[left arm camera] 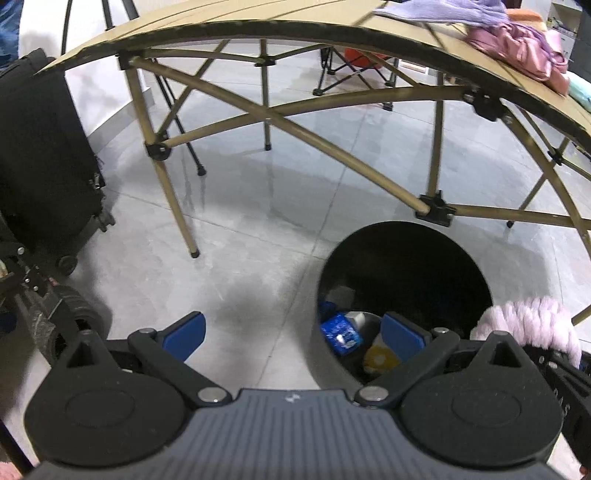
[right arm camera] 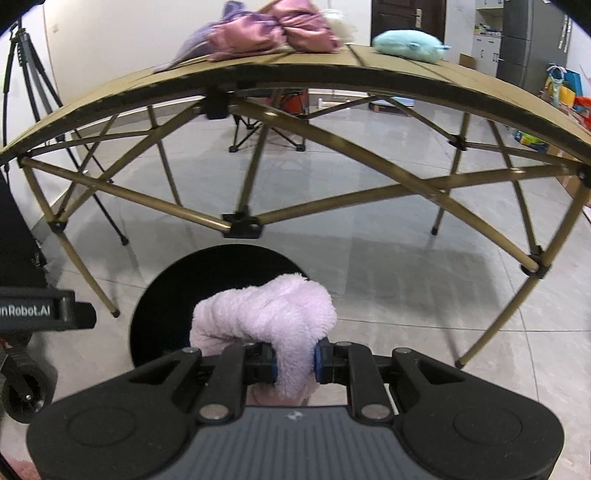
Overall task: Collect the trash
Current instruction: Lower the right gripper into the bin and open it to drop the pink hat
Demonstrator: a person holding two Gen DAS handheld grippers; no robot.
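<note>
Fluffy lilac item: a soft, plush bundle (right arm camera: 273, 321) is what your right hand-held gripper (right arm camera: 295, 363) is pinching, jaws drawn almost together with the pile squeezed between the blue pads.
Where it sits: in your right wrist view it hangs in front of the black bin (right arm camera: 221, 288), partly over the dark opening; the left wrist view shows the same fluff (left arm camera: 532, 325) at the bin's near right edge.
Left hand-held gripper: yours (left arm camera: 293, 332) stands wide apart with nothing between the fingers, hovering above the floor (left arm camera: 240, 240) just left of the bin (left arm camera: 402, 258).
Bin contents: a blue packet (left arm camera: 340, 332), something yellow (left arm camera: 380, 356) and a pale scrap lie at the bottom, so I judge some trash is already collected.
Still on the bench: the slatted bench (right arm camera: 110, 96) carries a pink padded garment (right arm camera: 280, 33) and a mint plush toy (right arm camera: 406, 44); whether those count as trash you cannot tell from here.
Progress: partway, by my reading. The lilac piece is held but not yet dropped.
What is left: you would likely need to bring it squarely over the opening and release it, then check the bench and floor for more.
</note>
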